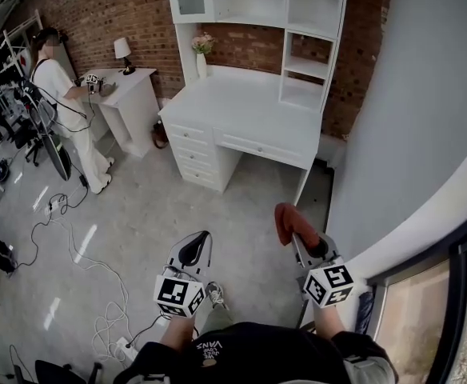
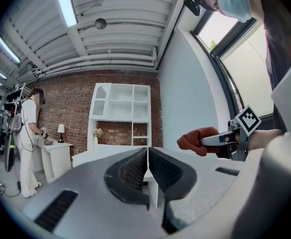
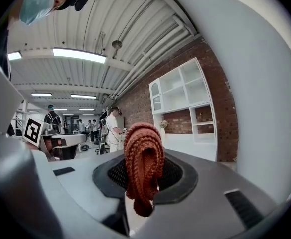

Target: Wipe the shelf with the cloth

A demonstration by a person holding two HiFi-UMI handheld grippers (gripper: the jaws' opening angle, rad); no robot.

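A white desk with a shelf unit [image 1: 297, 30] stands against the brick wall ahead, also seen far off in the left gripper view [image 2: 120, 114] and the right gripper view [image 3: 183, 96]. My right gripper [image 1: 291, 229] is shut on a folded rust-red knitted cloth [image 1: 288, 220] that bulges out between its jaws [image 3: 144, 168]. My left gripper [image 1: 193, 250] is shut with nothing in it, its ribbed pads [image 2: 135, 169] pressed together. Both grippers hang low over the floor, well short of the desk.
A person in white [image 1: 61, 106] stands at a small white side table [image 1: 125, 94] with a lamp on the left. A vase of flowers [image 1: 202, 50] stands on the desk top. Cables [image 1: 81, 254] trail over the floor. A grey wall [image 1: 425, 118] and window run along the right.
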